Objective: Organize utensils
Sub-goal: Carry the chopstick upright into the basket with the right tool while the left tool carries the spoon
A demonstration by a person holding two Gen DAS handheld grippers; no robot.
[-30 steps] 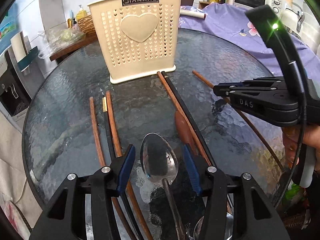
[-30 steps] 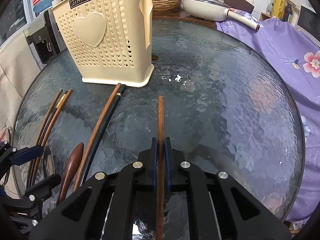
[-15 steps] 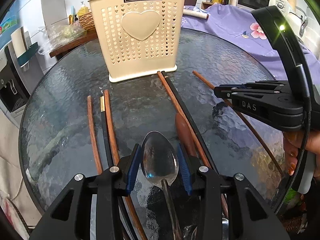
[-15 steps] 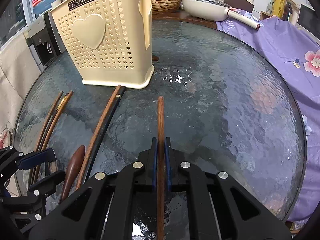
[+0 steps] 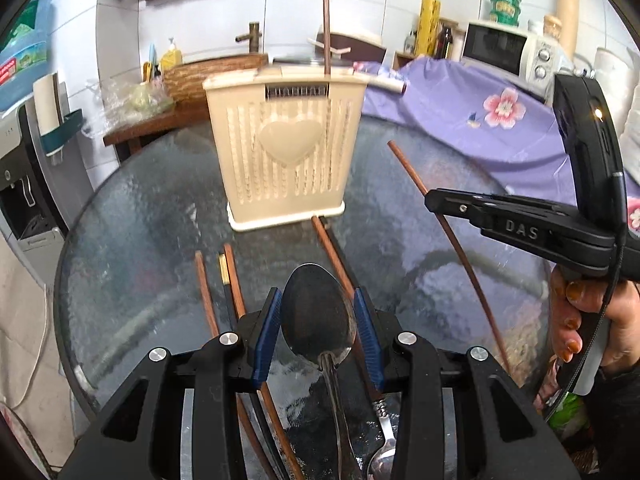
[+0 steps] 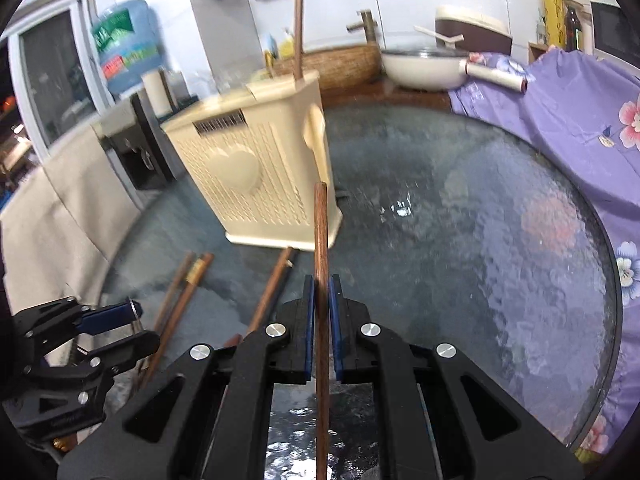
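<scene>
My left gripper [image 5: 318, 312] is shut on the bowl of a metal spoon [image 5: 316, 320], held off the round glass table [image 5: 140, 240]; the spoon's handle runs back under the gripper. My right gripper [image 6: 321, 296] is shut on a brown chopstick [image 6: 321, 236] that points ahead toward the cream perforated utensil holder [image 6: 256, 176]. In the left wrist view that holder [image 5: 284, 160] stands at the table's middle, with the right gripper [image 5: 436, 202] and its chopstick [image 5: 460, 248] to its right. One chopstick [image 5: 327, 28] stands upright in the holder.
Several chopsticks lie on the glass: a group at the left [image 5: 232, 276] and a pair [image 5: 326, 240] running to the holder's base. A second metal spoon [image 5: 382, 460] lies near the front edge. A purple flowered cloth [image 5: 480, 120] lies beyond the table's right side. A hand [image 5: 576, 328] holds the right gripper.
The left jaws closed onto the spoon's bowl and lifted it. The right gripper rose and tilted up with its chopstick, whose tip left the glass. Both views now look higher, toward the wall.
</scene>
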